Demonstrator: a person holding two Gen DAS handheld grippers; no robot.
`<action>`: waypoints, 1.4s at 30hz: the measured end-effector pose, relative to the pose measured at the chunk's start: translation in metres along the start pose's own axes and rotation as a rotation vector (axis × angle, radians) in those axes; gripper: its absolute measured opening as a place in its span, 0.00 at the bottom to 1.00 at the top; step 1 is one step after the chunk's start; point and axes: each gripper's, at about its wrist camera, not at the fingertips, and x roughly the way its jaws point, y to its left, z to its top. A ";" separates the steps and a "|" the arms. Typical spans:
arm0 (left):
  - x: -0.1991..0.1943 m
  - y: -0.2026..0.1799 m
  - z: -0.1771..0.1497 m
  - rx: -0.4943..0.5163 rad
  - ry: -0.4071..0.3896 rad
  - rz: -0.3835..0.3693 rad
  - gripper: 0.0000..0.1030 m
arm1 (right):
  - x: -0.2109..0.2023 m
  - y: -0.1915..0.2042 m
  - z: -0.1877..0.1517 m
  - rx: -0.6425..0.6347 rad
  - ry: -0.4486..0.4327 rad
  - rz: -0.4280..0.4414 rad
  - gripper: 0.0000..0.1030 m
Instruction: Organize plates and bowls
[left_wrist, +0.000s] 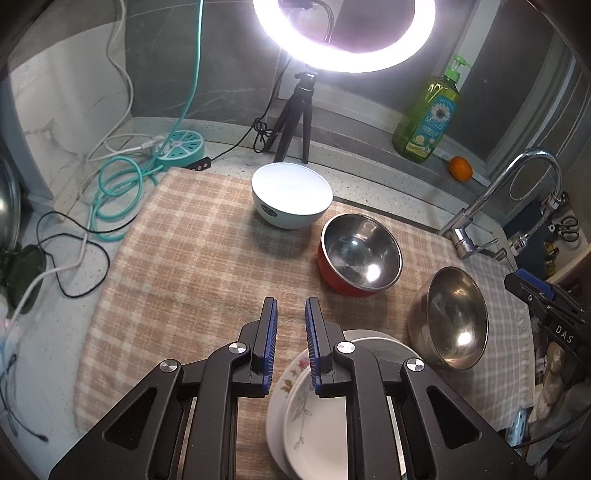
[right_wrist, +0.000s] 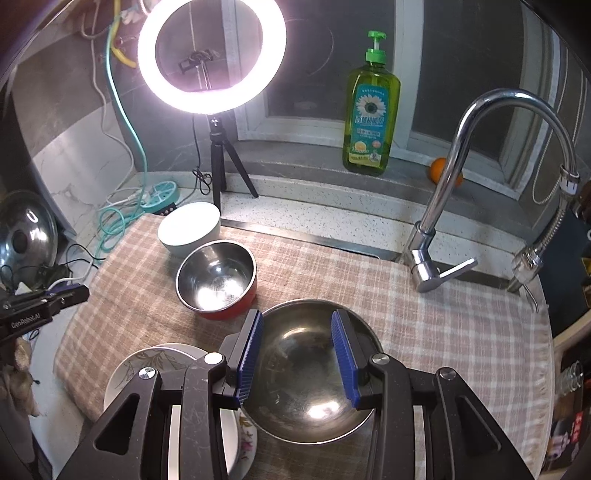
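Left gripper is hovering over the checked cloth w/ jaws nearly together and nothing between them, fingertips just beyond the plate stack. Right gripper is hanging over the big steel bowl w/ jaws partway apart, also gripping nothing; can't tell if the pads are touching the rim. Risk, imo: bowl is thin, polished, round-walled metal, so a pinch on the rim is likely slipping or tipping it, esp. since it's sitting right beside the plates, maybe touching them, and a knock is clattering into glazed ceramic. Plates are smooth, floral-printed, slightly offset in the stack, so a nudge is probably sliding the top one. Cloth is soft woven fabric, could be bunching under a dragged dish. Red bowl has a shiny steel liner; white bowl looks matte, plastic or ceramic, can't tell.
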 end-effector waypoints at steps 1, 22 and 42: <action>0.000 -0.002 -0.002 -0.004 -0.006 0.007 0.13 | -0.001 -0.003 0.001 -0.001 -0.014 0.011 0.34; 0.080 -0.010 0.051 0.032 0.172 -0.174 0.13 | 0.076 -0.004 0.043 0.224 0.175 0.161 0.34; 0.145 -0.004 0.078 0.012 0.335 -0.273 0.13 | 0.165 0.010 0.050 0.317 0.362 0.144 0.26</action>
